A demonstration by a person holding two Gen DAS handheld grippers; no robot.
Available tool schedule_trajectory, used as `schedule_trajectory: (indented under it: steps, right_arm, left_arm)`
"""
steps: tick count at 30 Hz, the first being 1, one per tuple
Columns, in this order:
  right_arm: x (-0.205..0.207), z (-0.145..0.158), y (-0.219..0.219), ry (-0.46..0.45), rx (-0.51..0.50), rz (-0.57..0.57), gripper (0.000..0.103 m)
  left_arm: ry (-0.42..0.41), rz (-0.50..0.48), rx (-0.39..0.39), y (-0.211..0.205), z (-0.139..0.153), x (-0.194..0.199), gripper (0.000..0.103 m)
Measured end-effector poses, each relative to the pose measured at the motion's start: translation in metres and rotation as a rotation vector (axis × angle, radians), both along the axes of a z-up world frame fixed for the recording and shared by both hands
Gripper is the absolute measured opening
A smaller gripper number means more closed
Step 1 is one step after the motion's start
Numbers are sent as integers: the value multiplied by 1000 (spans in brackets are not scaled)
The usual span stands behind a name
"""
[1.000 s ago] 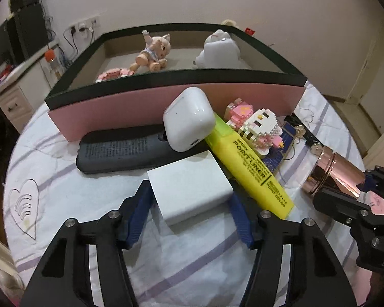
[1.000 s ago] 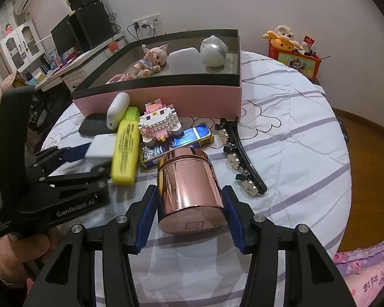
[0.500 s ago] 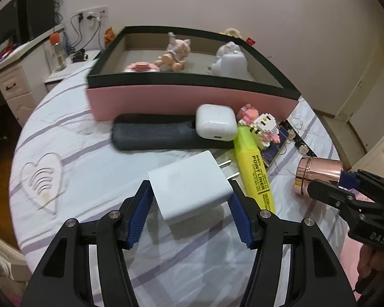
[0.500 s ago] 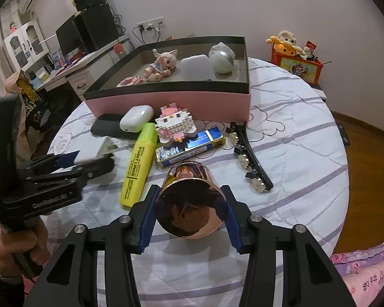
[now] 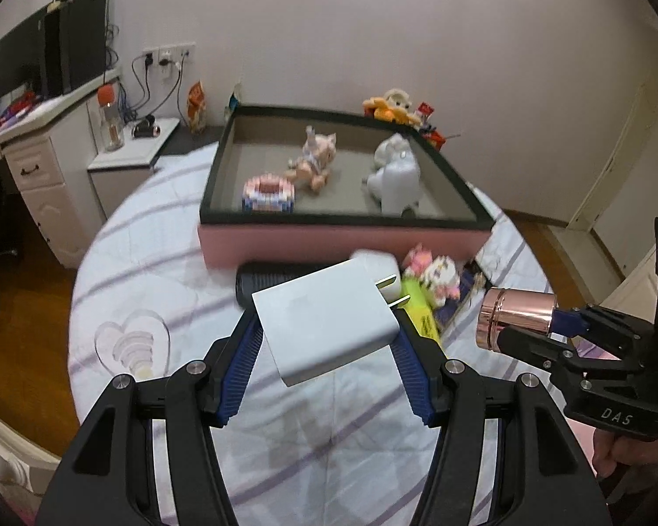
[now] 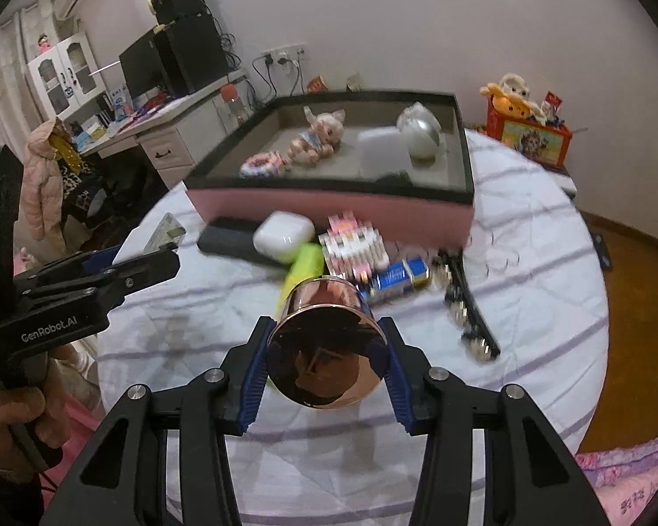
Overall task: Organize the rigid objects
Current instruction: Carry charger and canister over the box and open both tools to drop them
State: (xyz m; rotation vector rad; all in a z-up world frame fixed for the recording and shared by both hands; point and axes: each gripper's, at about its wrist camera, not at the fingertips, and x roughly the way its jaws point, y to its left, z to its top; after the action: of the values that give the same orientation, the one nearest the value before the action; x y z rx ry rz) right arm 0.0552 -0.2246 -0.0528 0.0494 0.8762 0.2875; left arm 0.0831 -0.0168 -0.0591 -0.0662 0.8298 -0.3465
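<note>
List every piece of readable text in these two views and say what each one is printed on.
"GenRobot.AI" on the body of the left gripper, seen from the right wrist.
"DAS" on the body of the right gripper, seen from the left wrist.
Yellow highlighter: print hidden or blurred, unreadable.
Blue packet: lettering too blurred to read.
Orange toy box: pictures only, too small to read.

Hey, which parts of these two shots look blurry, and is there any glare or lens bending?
Left wrist view: the white charger between the jaws is sharp, the pink box and the toys behind it smear. Right wrist view: the copper canister mirrors the room, the hair clip streaks. Both views: fisheye bends the walls, corners go dark.
</note>
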Motion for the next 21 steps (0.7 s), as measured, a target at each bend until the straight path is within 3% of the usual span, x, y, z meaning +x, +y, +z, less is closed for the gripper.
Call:
schedule_trajectory:
  steps: [11,21]
  right_arm:
    - [66,59,-5,-139,-71,-4,48]
    - [128,28,-14,-45,-96,-50,48]
  left_arm:
    - [-67,-27,-4,-17,43,67,60]
    - [-10,-56,19,-49,22,138,60]
